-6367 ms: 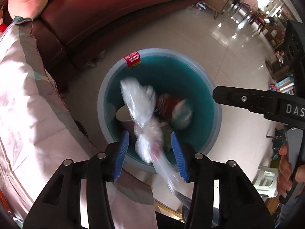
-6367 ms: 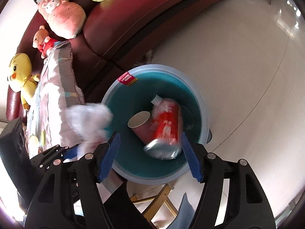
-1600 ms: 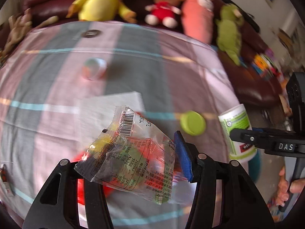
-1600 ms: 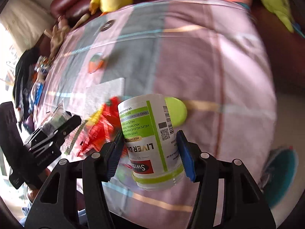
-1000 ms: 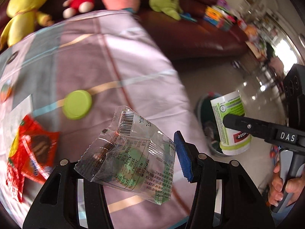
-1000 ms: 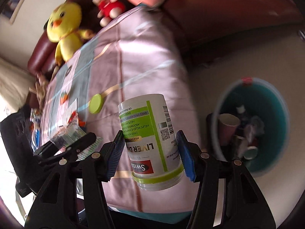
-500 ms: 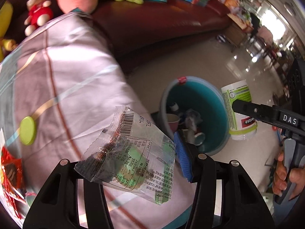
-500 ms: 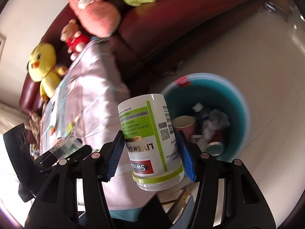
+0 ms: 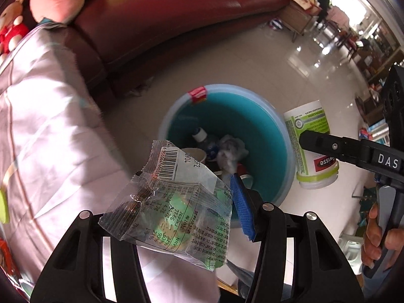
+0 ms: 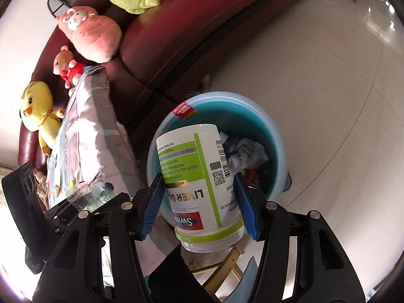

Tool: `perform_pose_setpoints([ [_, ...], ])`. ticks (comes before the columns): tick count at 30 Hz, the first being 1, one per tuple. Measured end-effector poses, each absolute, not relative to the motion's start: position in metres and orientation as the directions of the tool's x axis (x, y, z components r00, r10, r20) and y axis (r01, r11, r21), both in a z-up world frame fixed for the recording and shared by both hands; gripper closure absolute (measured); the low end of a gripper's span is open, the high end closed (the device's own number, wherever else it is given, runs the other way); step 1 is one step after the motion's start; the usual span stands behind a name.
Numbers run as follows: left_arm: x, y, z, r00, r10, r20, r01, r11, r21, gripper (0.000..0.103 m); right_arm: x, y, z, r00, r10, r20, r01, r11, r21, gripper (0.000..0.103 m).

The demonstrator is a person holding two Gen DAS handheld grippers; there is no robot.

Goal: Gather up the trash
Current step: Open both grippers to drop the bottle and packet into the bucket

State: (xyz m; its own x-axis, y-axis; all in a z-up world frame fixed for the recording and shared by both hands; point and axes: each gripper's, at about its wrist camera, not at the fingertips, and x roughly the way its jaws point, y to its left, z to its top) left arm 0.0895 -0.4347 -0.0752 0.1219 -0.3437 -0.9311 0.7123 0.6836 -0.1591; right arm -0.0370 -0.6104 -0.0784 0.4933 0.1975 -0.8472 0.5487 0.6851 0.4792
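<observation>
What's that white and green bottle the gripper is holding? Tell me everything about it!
The supplement bottle is a fat white plastic tub with a lime-green label, a barcode, a QR square and a red brand patch. It has no lid, and it is held upside down, its open mouth toward the camera. The right gripper squeezes it between blue ribbed pads; nothing else touches it. It hangs over the near rim of the blue trash bin, which already holds rubbish.

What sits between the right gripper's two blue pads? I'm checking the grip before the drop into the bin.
In the right wrist view, an upside-down white and green supplement bottle fills the gap between the right gripper's pads, held above the teal bin.
</observation>
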Motion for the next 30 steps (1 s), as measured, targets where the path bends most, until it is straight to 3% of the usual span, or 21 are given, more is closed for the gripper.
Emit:
perform_pose_setpoints([
  [3,0.087,-0.449,-0.084,0.101,-0.335,-0.937,0.720,0.674,-0.163,0.046,-0.037,-0.618,-0.080,0.488,0.192,-0.851,0.559,0.681,0.474,0.050],
  [7,0.086,-0.460,-0.094,0.114,-0.302,-0.946,0.726,0.676,-0.128,0.017,-0.035,-0.626,-0.083,0.480,0.189,-0.857,0.565,0.680,0.467,0.049],
  [19,0.093,-0.440,-0.097,0.117,-0.283,-0.952,0.693,0.709,-0.126,0.013,-0.013,-0.622,-0.099,0.448,0.219,-0.867,0.563,0.684,0.464,0.048],
  [22,0.092,-0.434,-0.093,0.122,-0.288,-0.950,0.687,0.715,-0.128,0.011,-0.009,-0.616,-0.101,0.442,0.232,-0.867,0.556,0.687,0.468,0.035],
  [30,0.086,-0.420,-0.085,0.127,-0.311,-0.942,0.676,0.722,-0.148,0.010,-0.014,-0.606,-0.093,0.420,0.221,-0.880,0.558,0.702,0.443,0.026],
])
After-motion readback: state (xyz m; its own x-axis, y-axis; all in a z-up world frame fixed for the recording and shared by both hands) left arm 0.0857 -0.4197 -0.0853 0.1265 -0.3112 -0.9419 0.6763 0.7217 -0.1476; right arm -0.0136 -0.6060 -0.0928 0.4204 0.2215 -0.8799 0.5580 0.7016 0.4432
